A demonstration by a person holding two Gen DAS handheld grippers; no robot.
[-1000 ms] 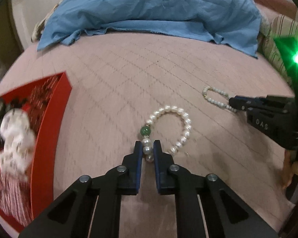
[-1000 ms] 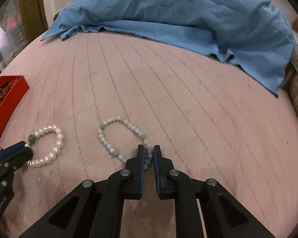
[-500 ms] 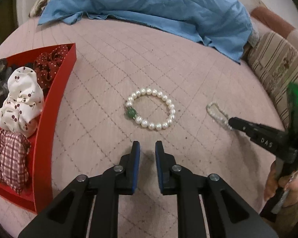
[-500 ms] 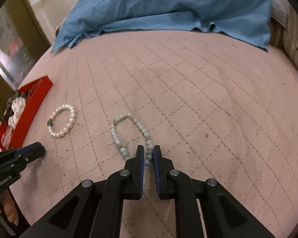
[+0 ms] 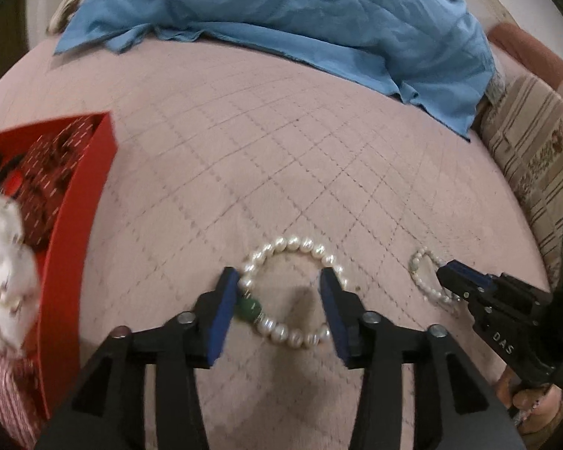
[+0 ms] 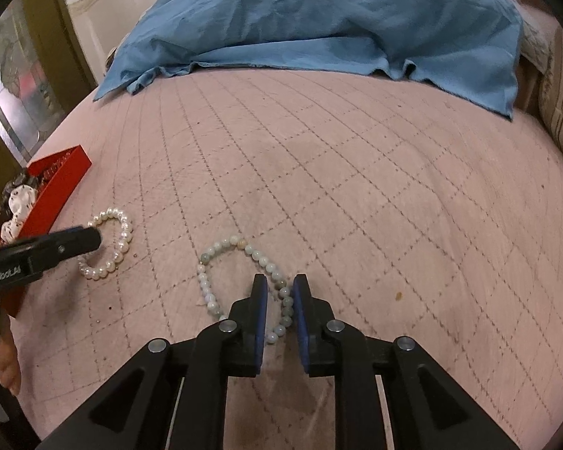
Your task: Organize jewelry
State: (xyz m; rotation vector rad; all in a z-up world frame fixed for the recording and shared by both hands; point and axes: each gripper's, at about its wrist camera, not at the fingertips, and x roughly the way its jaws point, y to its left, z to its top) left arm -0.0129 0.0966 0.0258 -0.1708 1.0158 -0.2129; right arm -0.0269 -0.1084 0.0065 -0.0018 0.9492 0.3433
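At the left edge of the left wrist view sits a red tray (image 5: 62, 258) with blurred fabric pieces inside: a white patterned one (image 5: 2, 258) at mid-left and a dark red dotted one (image 5: 56, 165) above it. It rests on a pink quilted bedspread (image 5: 281, 150) that fills the middle of the frame. In the lower centre the left gripper (image 5: 279, 302) has its jaws wide apart, one on each side of a white pearl bracelet (image 5: 292, 242) lying flat on the quilt; the bracelet's green bead (image 5: 248, 308) is just beside the left finger. Further right, at the lower right, the right gripper (image 5: 446, 272) reaches in over a smaller pale bracelet (image 5: 422, 279). A blue cloth (image 5: 281, 11) is heaped across the top of the frame, with a striped cushion (image 5: 536, 157) at the right edge. In the right wrist view the tray (image 6: 62, 183) appears at mid-left, the left gripper's dark finger (image 6: 63, 243) lies across the pearl bracelet (image 6: 122, 232) beside it, and at the lower centre the right gripper (image 6: 279, 292) holds its jaws slightly apart astride the right-hand strand of the pale green beaded bracelet (image 6: 221, 245), whether touching the beads I cannot tell.
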